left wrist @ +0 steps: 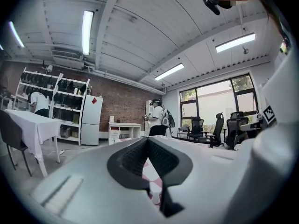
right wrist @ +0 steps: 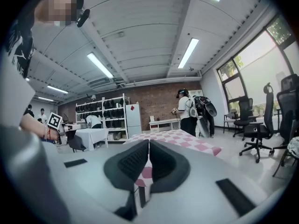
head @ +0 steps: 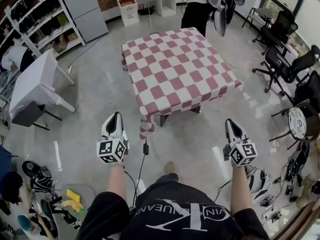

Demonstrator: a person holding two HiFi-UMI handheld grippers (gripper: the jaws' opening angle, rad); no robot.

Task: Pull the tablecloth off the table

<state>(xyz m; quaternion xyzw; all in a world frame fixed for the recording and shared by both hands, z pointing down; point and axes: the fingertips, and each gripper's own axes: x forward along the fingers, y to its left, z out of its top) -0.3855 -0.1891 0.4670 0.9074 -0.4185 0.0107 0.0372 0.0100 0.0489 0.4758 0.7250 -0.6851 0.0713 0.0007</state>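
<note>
A red-and-white checked tablecloth (head: 177, 69) covers a square table in the middle of the room; its near left corner hangs down in a fold. My left gripper (head: 115, 118) is held short of that near edge, jaws shut with nothing between them. At the same distance, near the table's right corner, my right gripper (head: 231, 125) is shut and empty. The left gripper view shows its closed pads (left wrist: 148, 158) with a bit of the cloth (left wrist: 152, 176) behind them. In the right gripper view the cloth (right wrist: 180, 139) lies beyond the shut gripper (right wrist: 148, 160).
A person (head: 200, 6) with equipment stands at the table's far side. A white-draped table (head: 32, 81) and shelving (head: 35, 19) are at the left, office chairs (head: 285, 66) at the right. Cables, bags and a small round table (head: 300, 124) lie on the floor near me.
</note>
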